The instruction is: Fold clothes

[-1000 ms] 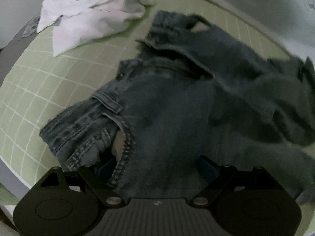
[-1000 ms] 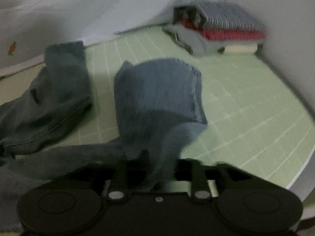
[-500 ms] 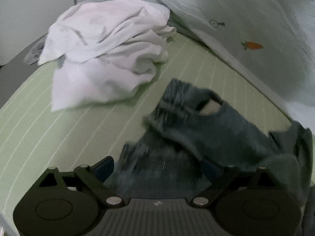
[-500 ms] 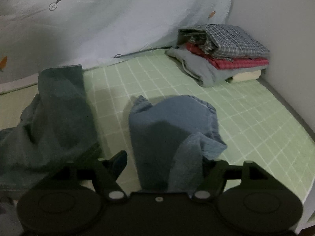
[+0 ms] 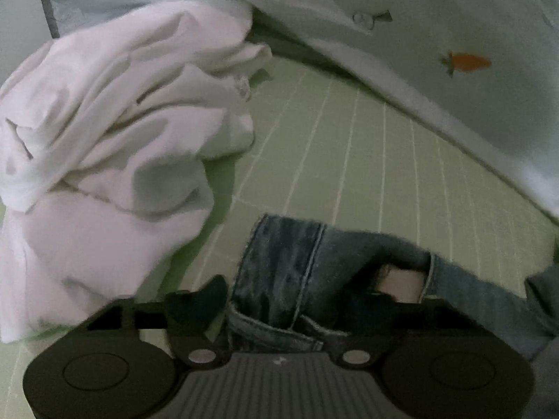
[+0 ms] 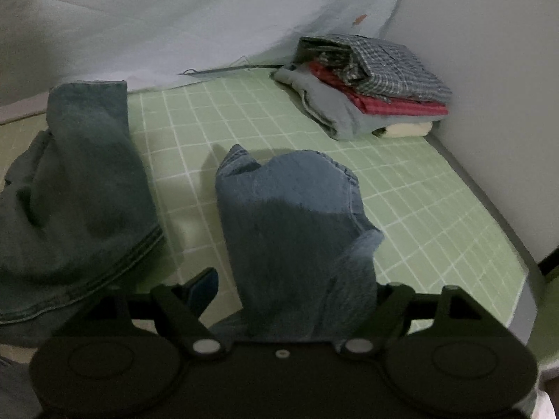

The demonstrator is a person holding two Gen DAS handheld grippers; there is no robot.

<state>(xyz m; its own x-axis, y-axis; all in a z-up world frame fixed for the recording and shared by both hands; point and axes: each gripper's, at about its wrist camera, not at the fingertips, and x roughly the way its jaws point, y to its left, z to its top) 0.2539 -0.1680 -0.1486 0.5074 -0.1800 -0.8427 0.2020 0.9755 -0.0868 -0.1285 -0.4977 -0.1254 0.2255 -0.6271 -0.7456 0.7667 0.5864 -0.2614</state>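
open green grid mat point(image 6: 401, 188) toward 2 o'clock in the right wrist view, ending at a grey edge and wall on the right; folded stack of clothes point(image 6: 367, 87) in the far corner at 1 o'clock, pale sheet point(image 6: 192, 17) along the back. in the left wrist view, bare mat between the crumpled white garment point(image 5: 104, 146) at 10 o'clock and the sheet at 1 o'clock. left gripper point(image 5: 297, 300) jaws spread wide, denim waistband of the jeans point(image 5: 290, 272) bunched between them; cannot tell whether gripped. right gripper point(image 6: 297, 289) jaws wide too, a jeans leg draped between; other leg lying at 9 o'clock. versus a second ago: jaws parted from a clamp, white garment much nearer.
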